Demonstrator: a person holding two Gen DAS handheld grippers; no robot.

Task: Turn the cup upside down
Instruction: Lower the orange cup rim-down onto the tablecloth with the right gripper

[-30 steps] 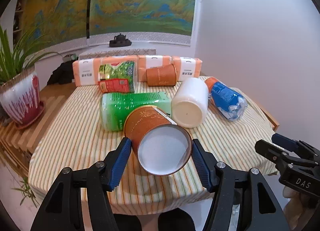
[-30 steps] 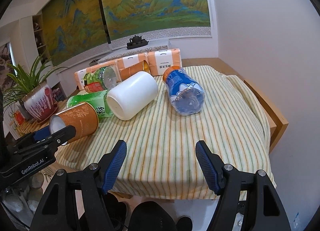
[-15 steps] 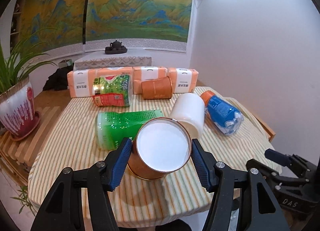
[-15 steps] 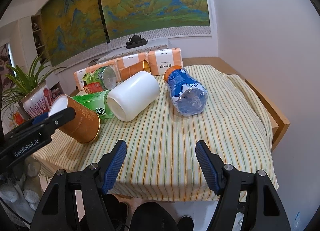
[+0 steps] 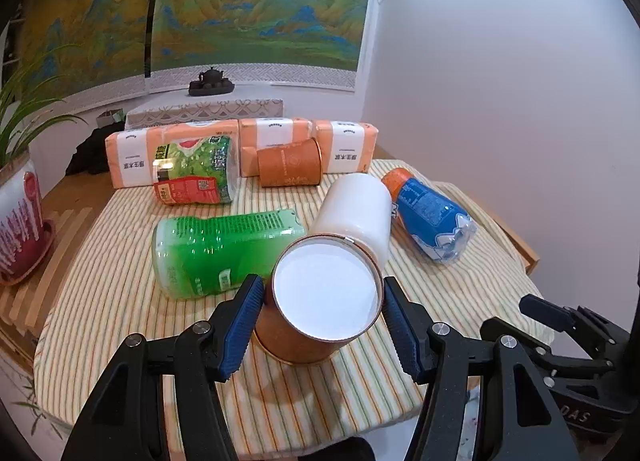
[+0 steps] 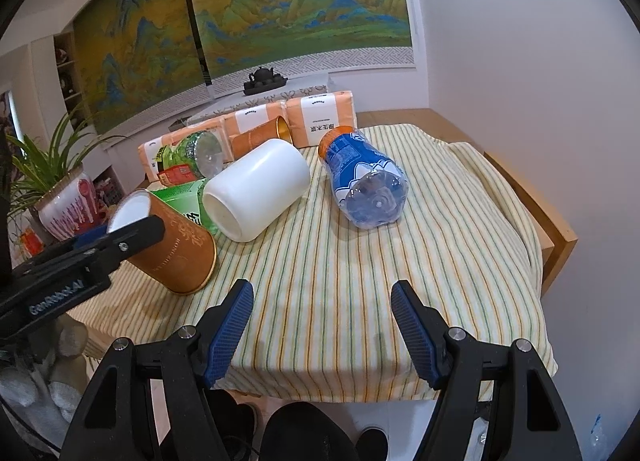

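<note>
My left gripper [image 5: 323,311] is shut on an orange paper cup [image 5: 316,305] with a white bottom facing the camera. In the right wrist view the cup [image 6: 176,249] is tilted, its mouth down and its rim touching the striped cloth [image 6: 360,261] at the table's front left. The left gripper [image 6: 120,241] clamps it near its base. My right gripper [image 6: 322,329] is open and empty above the cloth's front edge. It also shows in the left wrist view [image 5: 560,325] at the lower right.
A green bottle [image 5: 224,253], a white cylinder [image 5: 354,213] and a blue bottle [image 5: 430,215] lie behind the cup. A second orange cup [image 5: 290,167], a green bag [image 5: 194,175] and tissue packs [image 5: 344,145] stand at the back. A potted plant [image 5: 18,221] is left.
The left gripper has turned the cup from lying sideways to mouth-down and lowered it until the rim meets the cloth. The right gripper has stayed still.
</note>
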